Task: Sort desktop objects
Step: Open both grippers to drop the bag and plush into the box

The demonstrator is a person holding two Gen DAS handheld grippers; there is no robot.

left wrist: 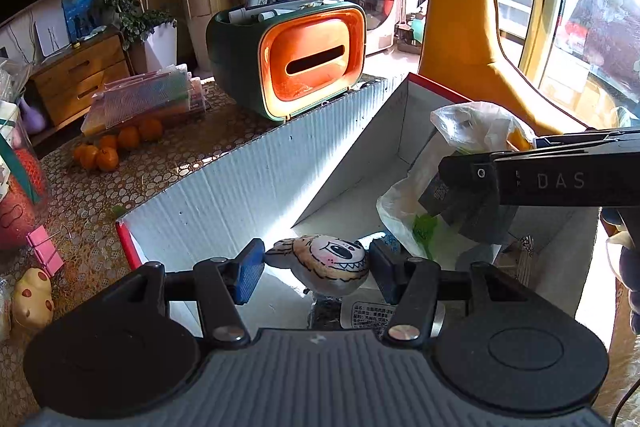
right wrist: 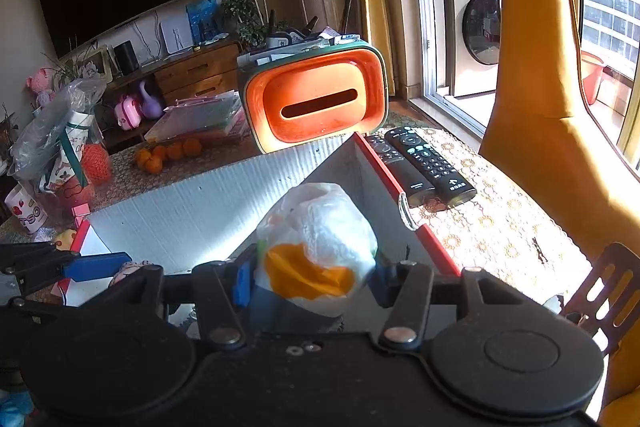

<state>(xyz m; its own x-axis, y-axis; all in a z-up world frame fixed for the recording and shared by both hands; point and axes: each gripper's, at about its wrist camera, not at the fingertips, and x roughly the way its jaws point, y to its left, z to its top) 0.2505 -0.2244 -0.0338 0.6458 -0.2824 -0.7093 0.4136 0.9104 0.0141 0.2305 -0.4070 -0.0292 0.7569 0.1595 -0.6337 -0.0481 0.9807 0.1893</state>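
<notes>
Left wrist view has my left gripper (left wrist: 316, 265) over the open cardboard box (left wrist: 248, 167), its blue pads (left wrist: 250, 267) partly open and pressed on either side of a small flat toy with a cartoon face (left wrist: 322, 267). That toy sits squarely between my fingertips, held above the box floor, near the box's near-left corner, where sunlight cuts a bright strip. Further right in the same view, my right gripper (left wrist: 460, 187) reaches in from the edge of the frame, clamped on a white plastic bag (left wrist: 472, 131) that hangs over the right half of the box. Right wrist view shows that bag (right wrist: 320, 239) close up: it fills the gap between my right gripper (right wrist: 316, 281) fingers, bulging upward, with something orange showing through the film at its lower part. The jaws stand partly open around it, both pads touching its sides, so the bag is gripped. Its lower end hangs inside the box (right wrist: 208, 203), close to the red-edged right wall. At the left edge of this view, one blue finger of my left gripper (right wrist: 96, 267) pokes in, with a bit of the toy (right wrist: 128, 269) just beside it. Behind the box stands an orange and green tissue holder (right wrist: 316, 99), and two remote controls (right wrist: 420, 167) lie on the table just outside the right wall.
</notes>
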